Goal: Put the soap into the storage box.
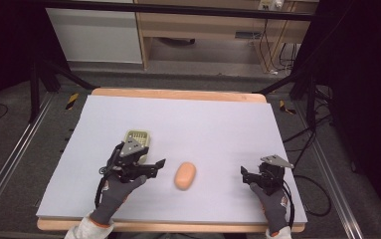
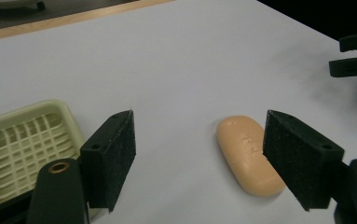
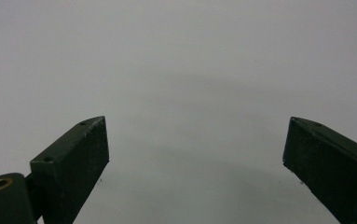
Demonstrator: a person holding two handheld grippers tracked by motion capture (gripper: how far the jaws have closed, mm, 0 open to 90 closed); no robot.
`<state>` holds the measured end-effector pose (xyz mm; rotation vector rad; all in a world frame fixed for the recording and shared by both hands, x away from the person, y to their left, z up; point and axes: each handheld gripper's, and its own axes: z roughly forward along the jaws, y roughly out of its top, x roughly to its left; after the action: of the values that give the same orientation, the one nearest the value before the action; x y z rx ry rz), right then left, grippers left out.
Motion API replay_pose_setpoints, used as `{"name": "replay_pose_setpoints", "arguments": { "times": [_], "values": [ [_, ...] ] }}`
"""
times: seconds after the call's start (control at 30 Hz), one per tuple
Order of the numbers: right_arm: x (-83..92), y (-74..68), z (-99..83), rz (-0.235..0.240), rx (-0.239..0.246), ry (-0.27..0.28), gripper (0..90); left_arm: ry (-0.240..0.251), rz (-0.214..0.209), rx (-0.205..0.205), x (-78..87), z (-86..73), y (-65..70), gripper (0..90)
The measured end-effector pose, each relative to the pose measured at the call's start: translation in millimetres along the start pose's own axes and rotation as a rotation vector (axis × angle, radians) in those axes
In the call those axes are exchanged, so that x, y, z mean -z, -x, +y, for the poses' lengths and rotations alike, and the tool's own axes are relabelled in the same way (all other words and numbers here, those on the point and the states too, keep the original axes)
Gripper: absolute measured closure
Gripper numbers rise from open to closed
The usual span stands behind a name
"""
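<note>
Soap (image 1: 185, 175) — an orange oval bar — is lying flat on the white table cover (image 1: 203, 124), near the front edge and roughly midway between the two hand-held grippers. The left gripper (image 1: 154, 167) is hovering just beside the bar on its left, jaws spread wide and holding nothing; in the left gripper view the bar is sitting partly behind the right-hand jaw rather than centred in the gap. A pale yellow soap dish (image 2: 24, 149) with a slatted grid floor is resting right behind that gripper, near the bar. The right gripper (image 1: 246, 176) is waiting well apart on the right, jaws also wide and gripping nothing, pointing at bare cover.

Judging by this layout, the step in hand is picking up the bar with the left gripper. To do it well, the hand should be shifting sideways until the bar is lying centred between the jaws, then lowering and closing across the narrow width — a smooth bar is likely to squirt out under an off-centre squeeze.
</note>
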<state>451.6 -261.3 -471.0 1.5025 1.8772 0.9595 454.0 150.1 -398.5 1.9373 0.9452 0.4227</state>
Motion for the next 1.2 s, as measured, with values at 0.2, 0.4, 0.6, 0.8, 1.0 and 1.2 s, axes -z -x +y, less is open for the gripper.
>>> {"name": "replay_pose_setpoints", "arguments": {
  "times": [0.2,0.4,0.6,0.8,1.0,1.2],
  "values": [
    [-1.0,0.0,0.0,0.001,0.004,-0.002,7.3,-0.033,-0.024,-0.026,-13.3,6.7,13.8,24.1],
    [-1.2,0.1,0.2,0.006,0.001,-0.002,7.3,-0.076,-0.037,-0.049,-25.9,7.9,23.5,23.9],
    [-1.6,-0.1,0.9,0.017,0.001,-0.004,7.4,-0.130,-0.048,-0.082,-40.7,5.9,38.9,23.6],
    [-0.5,0.3,1.2,0.018,-0.001,0.002,7.2,-0.170,-0.048,-0.096,-53.3,1.5,46.7,23.5],
    [-0.5,-1.4,1.6,0.013,0.009,0.001,7.2,-0.203,-0.045,-0.121,-66.4,-1.2,55.9,23.1],
    [-1.3,-1.3,1.6,0.014,0.016,-0.010,7.5,-0.236,-0.028,-0.120,-80.4,-5.9,58.4,23.1]
  ]
}}
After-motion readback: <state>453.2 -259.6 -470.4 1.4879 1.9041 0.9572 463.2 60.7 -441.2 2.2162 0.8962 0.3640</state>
